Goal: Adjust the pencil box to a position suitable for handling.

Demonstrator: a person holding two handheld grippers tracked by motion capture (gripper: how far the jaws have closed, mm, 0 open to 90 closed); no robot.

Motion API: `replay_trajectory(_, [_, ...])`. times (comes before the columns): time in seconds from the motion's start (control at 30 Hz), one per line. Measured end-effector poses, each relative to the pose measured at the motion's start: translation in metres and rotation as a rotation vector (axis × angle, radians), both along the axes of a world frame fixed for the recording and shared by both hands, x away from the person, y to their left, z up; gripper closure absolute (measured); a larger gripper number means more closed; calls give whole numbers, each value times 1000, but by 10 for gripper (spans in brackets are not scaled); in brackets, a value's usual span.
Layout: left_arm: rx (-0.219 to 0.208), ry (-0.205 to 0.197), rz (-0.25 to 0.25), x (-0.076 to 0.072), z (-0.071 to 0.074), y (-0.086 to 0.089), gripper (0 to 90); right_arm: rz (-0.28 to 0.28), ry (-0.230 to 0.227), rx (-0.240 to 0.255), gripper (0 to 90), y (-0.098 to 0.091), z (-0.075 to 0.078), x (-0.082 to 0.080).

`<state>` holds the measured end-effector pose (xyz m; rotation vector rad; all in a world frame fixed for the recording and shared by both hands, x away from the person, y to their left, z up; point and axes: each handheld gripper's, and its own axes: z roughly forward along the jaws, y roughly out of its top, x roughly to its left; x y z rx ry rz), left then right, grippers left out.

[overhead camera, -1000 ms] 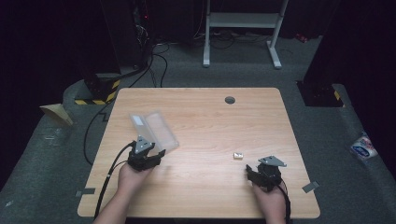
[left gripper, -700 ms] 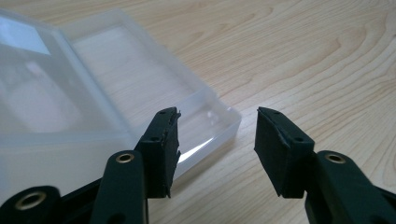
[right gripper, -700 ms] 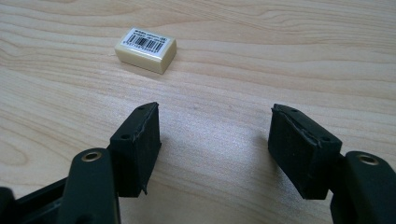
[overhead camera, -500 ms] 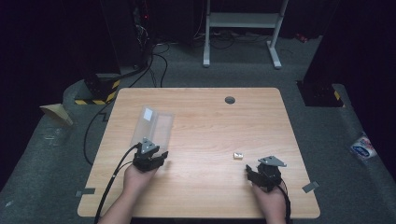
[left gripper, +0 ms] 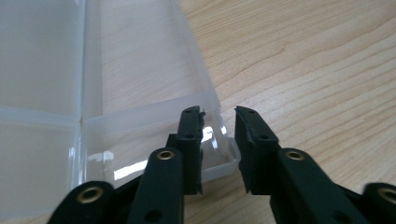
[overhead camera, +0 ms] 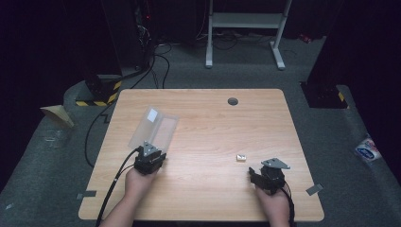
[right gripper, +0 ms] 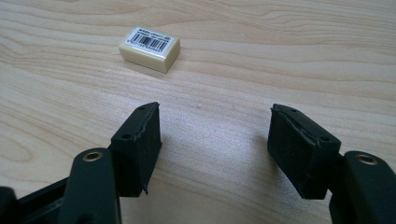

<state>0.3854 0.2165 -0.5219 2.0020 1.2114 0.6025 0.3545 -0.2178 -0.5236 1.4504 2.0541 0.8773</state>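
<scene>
The left gripper [left gripper: 217, 140] has just been closing and now pinches the near corner wall of the clear plastic compartment box [overhead camera: 153, 127], left of centre in the high view. That thin, slick wall could slip out or flex, I'd guess. The right gripper [right gripper: 215, 149] sits wide open and empty, short of the small eraser [right gripper: 149, 49] at upper left of its view.

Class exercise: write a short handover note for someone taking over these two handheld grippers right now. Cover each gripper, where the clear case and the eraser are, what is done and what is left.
Left gripper: jaws have just been closing and now pinch the near corner wall of the clear plastic case, which lies open on the left of the table.
Right gripper: open, empty, resting low over the table on the right.
Eraser: on the wood just ahead of the right gripper, untouched.
Done: case opened and steadied.
Left, probably: pick up the eraser, put it in the case, close the lid.
</scene>
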Motion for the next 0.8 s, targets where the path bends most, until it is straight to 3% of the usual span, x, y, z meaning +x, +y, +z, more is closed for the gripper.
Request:
replay_trajectory(0.2, [1,5,-27,-4,0,-4,774,0,0,0,343,0,0,0])
replay_trajectory(0.47, [-6,13,-137,-16,1,-23,775,0,0,0,342,0,0,0])
replay_trajectory(0.53, [-25,8,-178,-22,0,-33,775,0,-1,0,342,0,0,0])
replay_trajectory(0.8, [-42,2,-265,-32,-1,-48,775,0,0,0,342,0,0,0])
